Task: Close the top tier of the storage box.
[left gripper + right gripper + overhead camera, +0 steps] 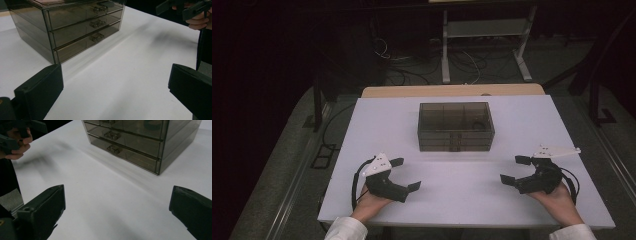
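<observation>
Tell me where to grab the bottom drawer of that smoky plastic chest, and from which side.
Probably by its small handle at the middle of the bottom drawer front. It juts out toward the person, so come in level from the person's side of the drawer chest, low over the table, one finger on either side of the handle.

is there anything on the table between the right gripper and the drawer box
Nothing visible. The right gripper rests open at the table's near right, and only bare white surface lies between it and the smoky drawer box. The left gripper sits off to the other side, also open.
</observation>
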The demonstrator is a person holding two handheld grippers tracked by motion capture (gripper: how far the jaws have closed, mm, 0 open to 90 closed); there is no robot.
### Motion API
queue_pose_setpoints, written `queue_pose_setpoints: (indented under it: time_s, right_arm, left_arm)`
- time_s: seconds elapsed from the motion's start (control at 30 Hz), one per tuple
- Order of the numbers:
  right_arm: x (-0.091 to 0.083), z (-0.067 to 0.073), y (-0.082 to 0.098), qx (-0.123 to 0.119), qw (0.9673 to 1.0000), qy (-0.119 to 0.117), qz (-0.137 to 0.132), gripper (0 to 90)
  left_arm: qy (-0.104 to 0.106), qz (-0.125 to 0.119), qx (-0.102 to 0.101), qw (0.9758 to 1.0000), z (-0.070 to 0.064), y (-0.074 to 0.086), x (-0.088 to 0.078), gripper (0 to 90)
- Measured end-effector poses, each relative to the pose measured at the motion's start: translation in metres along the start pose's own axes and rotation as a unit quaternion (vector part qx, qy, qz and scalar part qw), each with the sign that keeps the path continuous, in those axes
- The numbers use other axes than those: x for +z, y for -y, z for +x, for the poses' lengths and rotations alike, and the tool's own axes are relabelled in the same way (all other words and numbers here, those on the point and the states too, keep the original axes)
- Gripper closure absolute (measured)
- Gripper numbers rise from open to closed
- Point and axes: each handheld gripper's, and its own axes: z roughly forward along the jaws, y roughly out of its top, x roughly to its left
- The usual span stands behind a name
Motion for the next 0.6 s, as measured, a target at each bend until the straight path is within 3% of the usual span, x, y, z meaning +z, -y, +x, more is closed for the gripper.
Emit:
queue_pose_setpoints:
  time_s: [0.6]
  right_arm:
    - [-0.008, -0.003, 0.020, 0.013, 0.9994, 0.025, -0.020, 0.1]
  left_arm:
    - [-0.001, -0.002, 0.000, 1.0000, 0.000, 0.000, -0.002, 0.0]
